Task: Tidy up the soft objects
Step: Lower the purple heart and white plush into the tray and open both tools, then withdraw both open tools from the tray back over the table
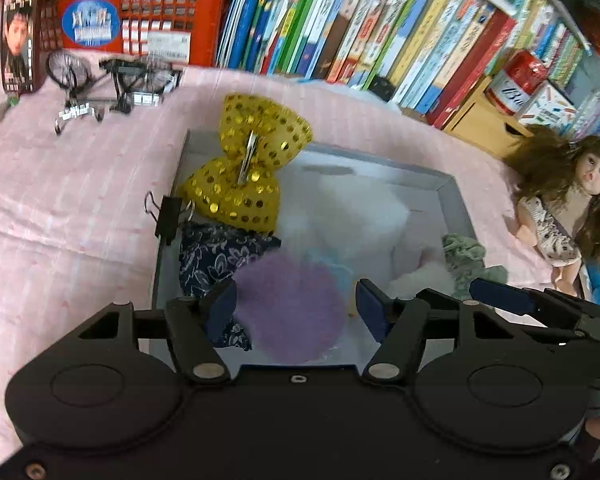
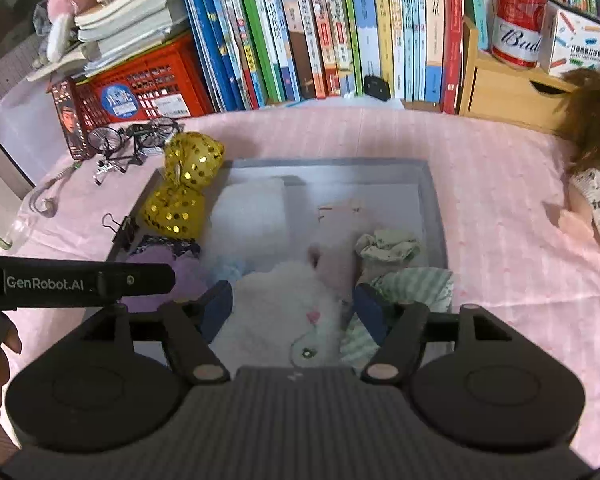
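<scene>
The left gripper (image 1: 296, 304) is held open above a fuzzy round purple pom-pom (image 1: 290, 308), no contact being discernible. The right gripper (image 2: 294, 306) is likewise spread wide over a fluffy white plush (image 2: 288, 304). Both soft items lie inside the shallow grey tray (image 1: 456, 208), beside crumpled green cloth (image 2: 388, 246). A sequined yellow bow (image 1: 246, 160) overhangs the far-left rim. Bare pink cloth (image 2: 500, 184) is seen beyond, bounded by upright books (image 2: 340, 28).

"GenRobot.AI" marks the left claw (image 2: 80, 280); "Bud" the red can (image 2: 518, 24).
</scene>
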The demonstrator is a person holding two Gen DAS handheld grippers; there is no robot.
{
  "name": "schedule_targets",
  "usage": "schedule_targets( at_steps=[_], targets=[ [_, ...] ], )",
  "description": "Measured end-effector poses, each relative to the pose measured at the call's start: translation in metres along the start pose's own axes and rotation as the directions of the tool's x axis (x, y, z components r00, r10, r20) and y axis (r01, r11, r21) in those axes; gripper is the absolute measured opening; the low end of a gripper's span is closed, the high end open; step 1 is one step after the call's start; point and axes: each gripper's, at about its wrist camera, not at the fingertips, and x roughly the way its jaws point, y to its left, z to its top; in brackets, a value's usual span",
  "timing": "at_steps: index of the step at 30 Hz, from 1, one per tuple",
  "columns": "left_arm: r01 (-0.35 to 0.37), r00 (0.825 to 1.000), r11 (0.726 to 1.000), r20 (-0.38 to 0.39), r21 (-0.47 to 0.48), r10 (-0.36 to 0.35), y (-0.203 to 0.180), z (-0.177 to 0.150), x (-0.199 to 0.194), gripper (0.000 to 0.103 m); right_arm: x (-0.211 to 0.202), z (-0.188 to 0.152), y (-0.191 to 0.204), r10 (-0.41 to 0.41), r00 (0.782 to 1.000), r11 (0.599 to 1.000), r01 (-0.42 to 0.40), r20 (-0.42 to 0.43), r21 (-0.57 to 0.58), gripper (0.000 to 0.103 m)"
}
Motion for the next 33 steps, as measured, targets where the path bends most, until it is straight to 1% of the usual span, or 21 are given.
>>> schedule_targets(
  at_steps=[3,9,14,19,24,29,33],
  targets=[
    [0.009,0.999,0.999,0.039,0.031,-0.010,-0.005,-0.003,-0.016,0.069,-0.012,-0.001,-0.001,0.013,1.000,1.000,-0.013,0.021,-0.003,0.081],
    [0.045,0.994,0.995,0.094,0.086,-0.053,-0.017,-0.014,-0.046,0.070,-0.040,-0.006,-0.005,0.044,0.997,0.999,-0.044,0.065,-0.004,0.082],
    [0.076,0.983,0.986,0.157,0.147,-0.099,-0.027,-0.033,-0.077,0.071,-0.067,-0.016,-0.005,0.060,0.992,0.998,-0.057,0.113,-0.030,0.082],
    [0.102,0.961,0.976,0.235,0.194,-0.147,-0.034,-0.054,-0.109,0.073,-0.098,-0.029,-0.002,0.075,0.980,0.995,-0.063,0.183,-0.071,0.083],
    [0.113,0.935,0.964,0.303,0.241,-0.185,-0.039,-0.081,-0.133,0.075,-0.125,-0.046,-0.001,0.085,0.962,0.992,-0.056,0.261,-0.116,0.085],
    [0.098,0.906,0.951,0.369,0.294,-0.207,-0.042,-0.114,-0.150,0.077,-0.147,-0.066,-0.006,0.114,0.938,0.982,-0.056,0.329,-0.178,0.086],
    [0.087,0.879,0.944,0.421,0.320,-0.223,-0.041,-0.143,-0.158,0.077,-0.159,-0.085,-0.017,0.103,0.919,0.981,-0.032,0.380,-0.189,0.086]
  ],
)
